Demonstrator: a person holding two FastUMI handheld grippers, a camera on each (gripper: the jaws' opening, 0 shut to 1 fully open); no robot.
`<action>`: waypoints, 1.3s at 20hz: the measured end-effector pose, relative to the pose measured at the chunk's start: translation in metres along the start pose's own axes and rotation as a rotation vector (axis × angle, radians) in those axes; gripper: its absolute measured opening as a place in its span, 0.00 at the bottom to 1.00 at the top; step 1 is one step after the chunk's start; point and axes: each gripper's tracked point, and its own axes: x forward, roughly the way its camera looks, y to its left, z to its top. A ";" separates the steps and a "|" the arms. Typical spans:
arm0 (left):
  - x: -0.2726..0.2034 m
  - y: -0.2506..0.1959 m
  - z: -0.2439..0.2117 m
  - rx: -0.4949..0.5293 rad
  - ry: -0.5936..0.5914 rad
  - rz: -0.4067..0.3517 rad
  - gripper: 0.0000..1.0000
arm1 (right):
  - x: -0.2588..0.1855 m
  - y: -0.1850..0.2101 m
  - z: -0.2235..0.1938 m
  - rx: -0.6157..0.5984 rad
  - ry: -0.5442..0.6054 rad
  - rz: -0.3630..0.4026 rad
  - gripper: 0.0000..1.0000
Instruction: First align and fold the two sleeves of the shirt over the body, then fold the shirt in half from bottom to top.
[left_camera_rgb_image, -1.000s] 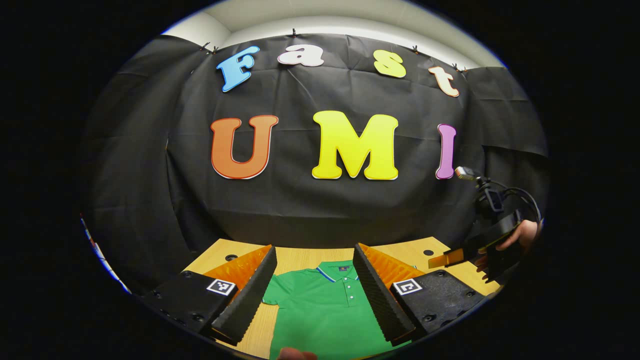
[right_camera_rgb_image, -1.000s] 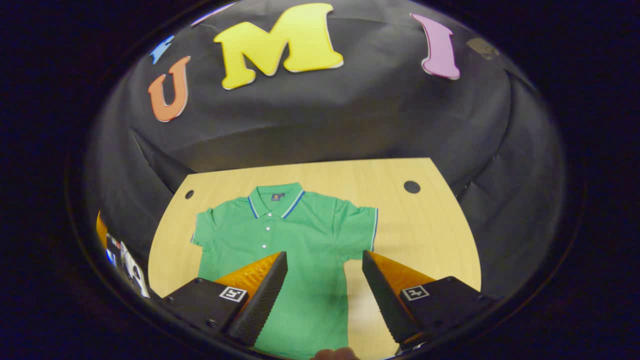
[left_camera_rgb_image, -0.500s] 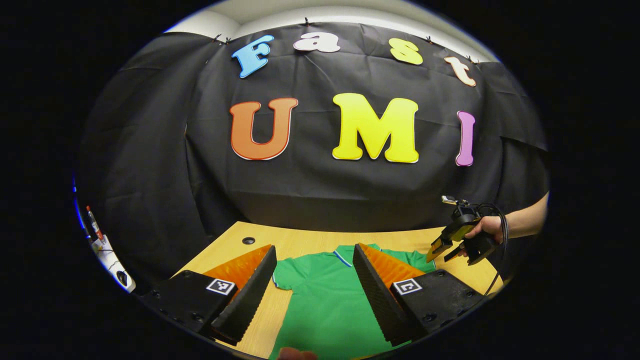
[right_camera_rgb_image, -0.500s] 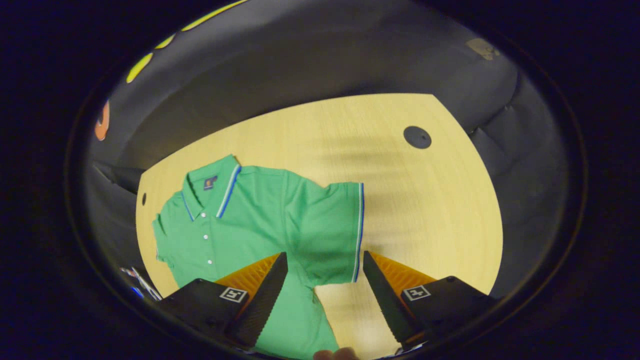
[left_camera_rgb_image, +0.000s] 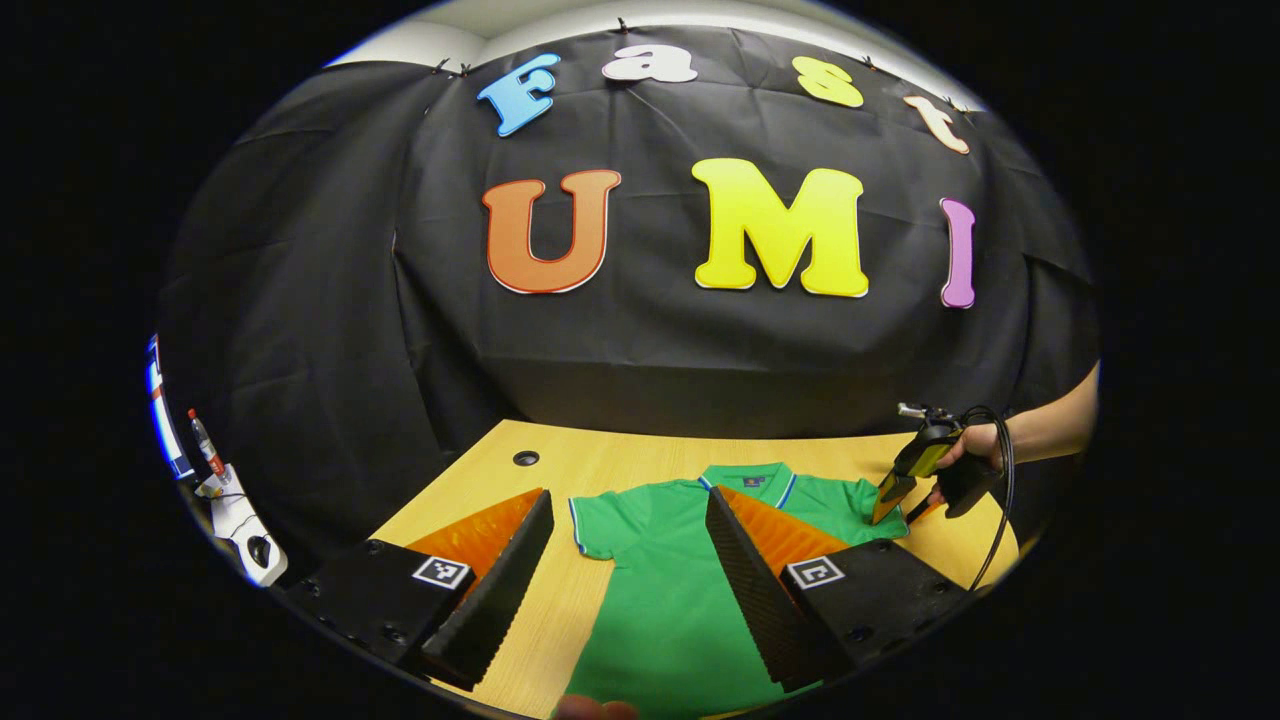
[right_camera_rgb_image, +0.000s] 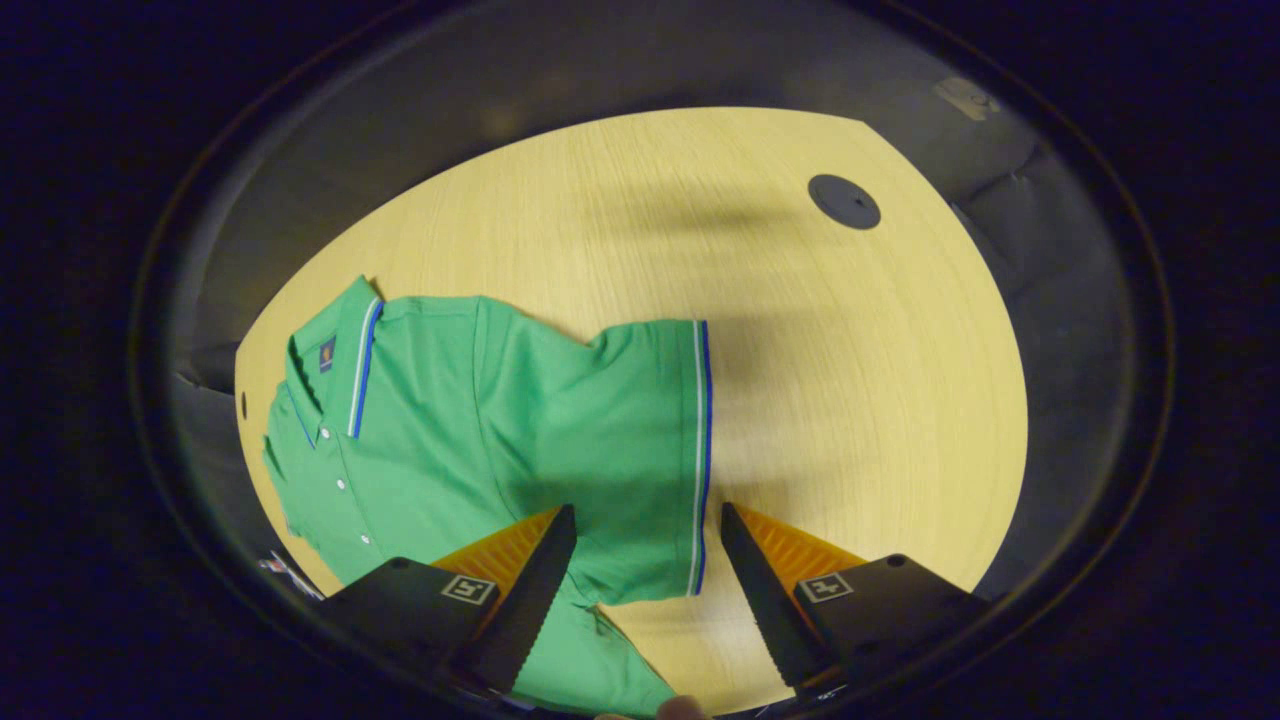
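A green polo shirt (left_camera_rgb_image: 665, 590) (right_camera_rgb_image: 480, 440) with blue-and-white trim lies flat and face up on the wooden table (left_camera_rgb_image: 610, 465) (right_camera_rgb_image: 850, 400), both sleeves spread out. My left gripper (left_camera_rgb_image: 625, 560) is open and hovers above the shirt's body, near its left sleeve (left_camera_rgb_image: 598, 520). My right gripper (right_camera_rgb_image: 640, 580) is open, its fingers standing either side of the right sleeve's striped cuff (right_camera_rgb_image: 700, 450), just above it. In the left gripper view the right gripper (left_camera_rgb_image: 893, 495), held by a hand (left_camera_rgb_image: 975, 450), points down at that sleeve.
Black cloth walls close in behind and beside the table. Round cable holes (left_camera_rgb_image: 525, 458) (right_camera_rgb_image: 843, 200) sit near the table's far corners. Some small equipment (left_camera_rgb_image: 235, 520) stands off the table's left side. Bare wood lies to the right of the shirt.
My right gripper has tilted down and dropped toward the right sleeve, which now lies between its fingers. The left gripper view has shifted left, so the shirt sits more to the right.
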 end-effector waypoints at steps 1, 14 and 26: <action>-0.002 0.002 -0.001 -0.003 0.005 0.017 0.99 | -0.001 -0.004 -0.002 -0.011 -0.003 -0.030 0.93; -0.003 0.011 -0.006 -0.014 0.016 0.061 0.99 | -0.014 0.008 0.002 0.064 -0.036 0.017 0.06; -0.015 0.029 -0.008 -0.069 0.011 0.097 0.99 | -0.071 0.090 -0.006 -0.132 -0.170 -0.125 0.06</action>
